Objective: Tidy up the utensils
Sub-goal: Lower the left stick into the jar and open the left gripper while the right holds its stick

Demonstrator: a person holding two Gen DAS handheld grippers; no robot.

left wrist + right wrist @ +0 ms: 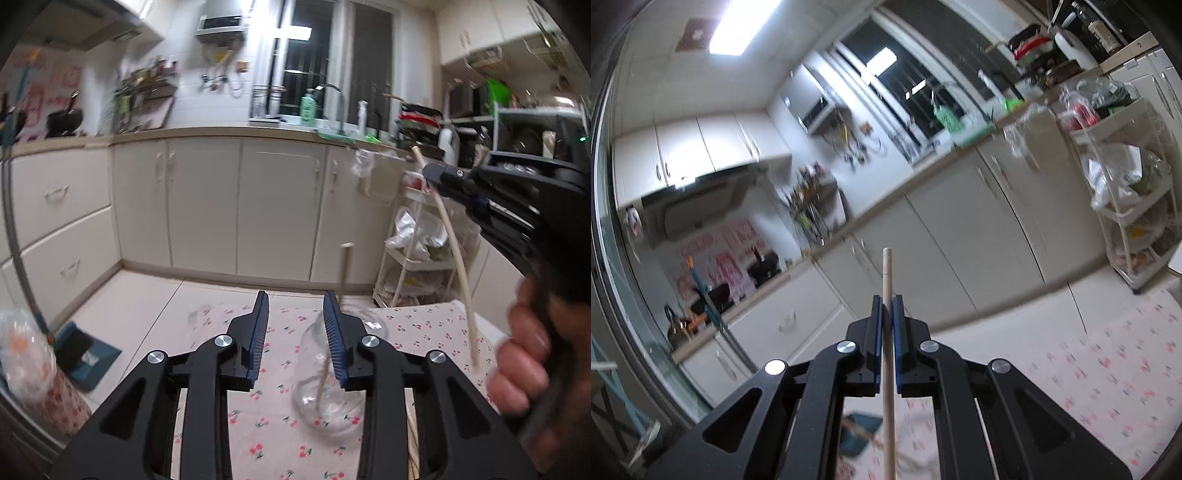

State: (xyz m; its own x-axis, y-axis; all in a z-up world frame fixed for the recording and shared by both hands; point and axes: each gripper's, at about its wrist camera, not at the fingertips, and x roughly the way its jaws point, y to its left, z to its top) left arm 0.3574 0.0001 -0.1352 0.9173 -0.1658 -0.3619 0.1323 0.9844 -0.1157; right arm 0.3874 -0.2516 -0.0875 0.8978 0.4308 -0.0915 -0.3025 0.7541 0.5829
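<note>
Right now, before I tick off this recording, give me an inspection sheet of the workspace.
Surface: table under a cherry-print cloth.
Job's things: a clear glass jar stands on the cloth with one wooden chopstick in it; a second chopstick is carried above the table.
Clutter: a plastic bag at the left edge.
Grippers: left gripper open, its right finger in front of the jar, nothing between the pads; right gripper shut on the second chopstick.
Cables: nothing seen.
Surroundings: kitchen with cream cabinets, a sink counter with a green bottle, and a white trolley.
</note>
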